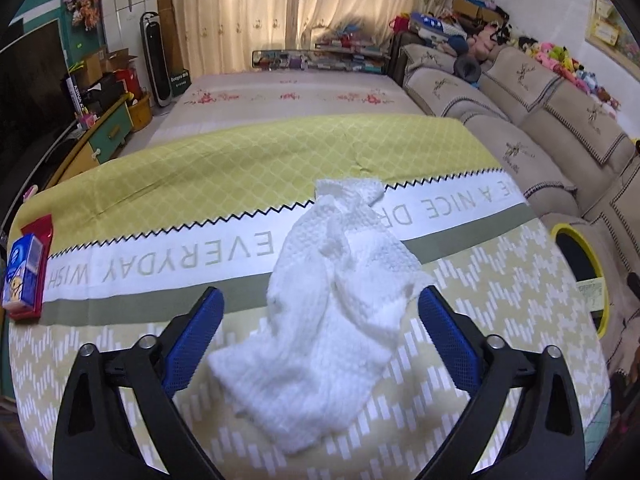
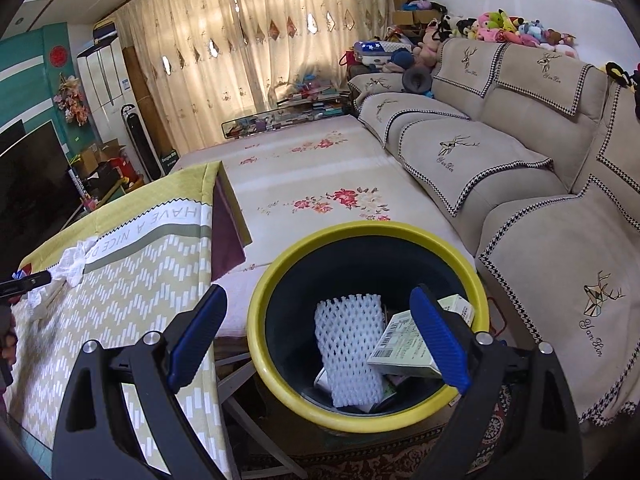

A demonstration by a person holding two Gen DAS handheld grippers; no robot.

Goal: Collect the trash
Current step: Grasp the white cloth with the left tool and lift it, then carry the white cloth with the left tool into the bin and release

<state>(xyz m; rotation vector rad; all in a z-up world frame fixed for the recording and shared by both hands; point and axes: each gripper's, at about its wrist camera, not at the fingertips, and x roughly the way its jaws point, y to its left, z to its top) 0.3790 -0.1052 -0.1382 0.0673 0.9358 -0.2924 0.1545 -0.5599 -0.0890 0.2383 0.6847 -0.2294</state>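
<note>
The left gripper (image 1: 320, 320) hangs low over the table with its jaws spread wide and nothing between them, straddling the near half of a crumpled white paper towel (image 1: 328, 312). The towel lies loose on the yellow-green tablecloth (image 1: 160, 184), its far end reaching across the white lettered band. At the table's left edge sit a blue tissue pack (image 1: 22, 276) and a red packet (image 1: 38, 232), well apart from the towel.

The right gripper (image 2: 316, 336) is also wide open and empty, poised above the yellow-rimmed bin (image 2: 360, 236) that stands just beside the table on the sofa side. Inside it are already a white foam net (image 2: 350, 352) and a small carton (image 2: 404, 344) (so 2 pieces look collected).

The likely trouble is the cloth: a pinch too deep could catch the tablecloth with the towel and drag it. A shallow pinch may lift only 1 fold, letting the towel trail or drop short of the bin.
</note>
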